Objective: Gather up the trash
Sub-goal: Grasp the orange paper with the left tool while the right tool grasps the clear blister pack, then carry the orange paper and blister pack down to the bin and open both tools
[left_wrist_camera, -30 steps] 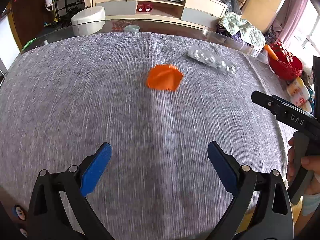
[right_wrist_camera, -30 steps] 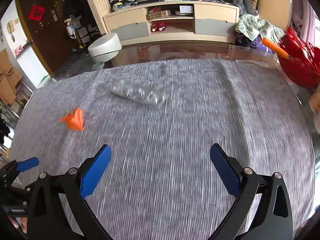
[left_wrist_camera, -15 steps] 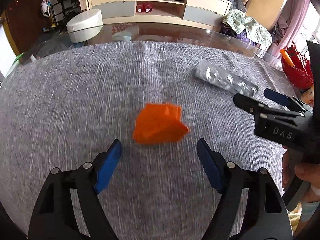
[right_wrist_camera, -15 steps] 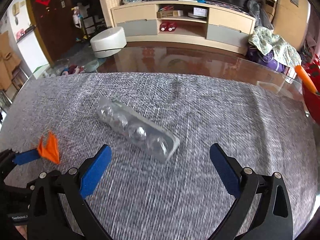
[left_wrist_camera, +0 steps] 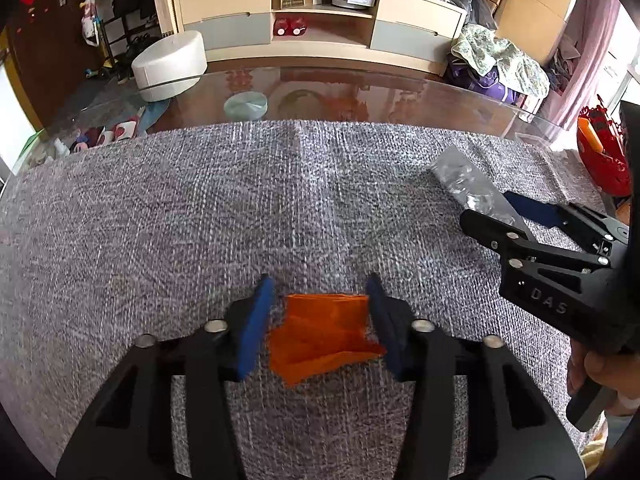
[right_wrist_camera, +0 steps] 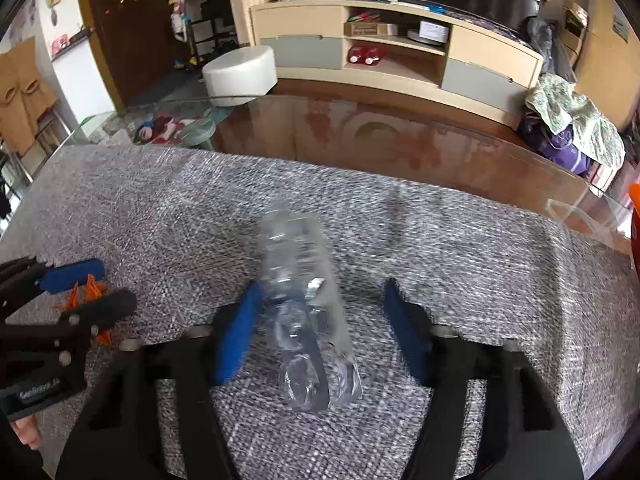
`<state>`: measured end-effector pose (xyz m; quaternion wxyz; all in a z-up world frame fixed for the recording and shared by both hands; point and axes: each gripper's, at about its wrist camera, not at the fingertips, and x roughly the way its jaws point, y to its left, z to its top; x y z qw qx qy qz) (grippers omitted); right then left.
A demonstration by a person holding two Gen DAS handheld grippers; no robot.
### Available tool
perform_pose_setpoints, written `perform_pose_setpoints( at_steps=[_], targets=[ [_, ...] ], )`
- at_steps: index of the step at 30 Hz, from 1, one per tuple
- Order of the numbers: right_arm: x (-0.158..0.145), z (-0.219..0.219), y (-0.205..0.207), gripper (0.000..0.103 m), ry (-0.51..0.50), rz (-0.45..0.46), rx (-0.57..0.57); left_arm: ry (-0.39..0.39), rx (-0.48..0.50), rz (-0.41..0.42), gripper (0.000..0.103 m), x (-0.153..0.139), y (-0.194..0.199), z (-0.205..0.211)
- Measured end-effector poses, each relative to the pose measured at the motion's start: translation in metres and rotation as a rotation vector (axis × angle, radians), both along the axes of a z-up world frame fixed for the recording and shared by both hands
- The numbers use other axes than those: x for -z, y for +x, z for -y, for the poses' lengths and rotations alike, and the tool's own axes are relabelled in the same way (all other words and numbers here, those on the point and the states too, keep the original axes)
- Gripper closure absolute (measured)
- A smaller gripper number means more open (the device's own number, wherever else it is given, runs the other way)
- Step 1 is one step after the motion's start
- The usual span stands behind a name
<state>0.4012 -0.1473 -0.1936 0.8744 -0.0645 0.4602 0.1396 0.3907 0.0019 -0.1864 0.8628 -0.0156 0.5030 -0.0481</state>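
Left tongs: the black left tongs with blue pads (left_wrist_camera: 318,320) straddle a crumpled orange paper scrap (left_wrist_camera: 322,336) on the table; the jaws have just been closing, with the scrap between them. The right-side pad touches the scrap's edge; the left-side pad stands just beside it with a sliver of cloth showing.

Orange scrap: lies at 6 o'clock in the left wrist view, flat on the grey woven tablecloth (left_wrist_camera: 200,220). In the right wrist view it peeks out at 9 o'clock between the left tongs' tips (right_wrist_camera: 86,290).

Right tongs: the black right tongs with blue pads (right_wrist_camera: 324,328) have just been closing around a clear plastic blister tray with round pockets (right_wrist_camera: 304,312). The left-side pad touches the tray's side; the right-side pad is apart from it, grey cloth visible between.

Blister tray: lies lengthwise between the right tongs, running from centre frame toward 6 o'clock, blurred. In the left wrist view it sits at 3 o'clock (left_wrist_camera: 468,184), its near end between the right tongs' tips (left_wrist_camera: 516,216).

Hand: a person's hand (left_wrist_camera: 600,372) grips the right tongs' handle at 4 o'clock.

Table: glass edge (right_wrist_camera: 360,136) bare beyond the cloth at 12 o'clock.
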Motion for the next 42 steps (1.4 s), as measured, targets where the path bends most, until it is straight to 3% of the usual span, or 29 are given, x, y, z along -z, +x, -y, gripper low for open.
perform_pose_setpoints(
  at_steps=[1,13,21,34,42],
  targets=[
    [-0.001,0.0,-0.001,0.065,0.008,-0.004,0.0,0.001,0.003,0.0,0.068,0.0,0.0,0.0],
    [-0.013,0.025,-0.032,0.066,0.105,-0.066,0.052,-0.025,0.032,-0.002,0.073,-0.002,-0.034,-0.006],
    [-0.056,0.041,-0.08,0.066,0.121,-0.011,0.067,-0.025,0.071,0.054,0.072,-0.042,-0.085,0.003],
    [-0.139,0.051,-0.195,0.066,0.146,0.119,0.069,-0.062,0.114,0.156,0.072,-0.11,-0.196,0.016],
    [-0.152,0.056,-0.272,0.066,0.149,0.165,0.051,-0.047,0.151,0.177,0.071,-0.115,-0.266,0.022]
  ],
)
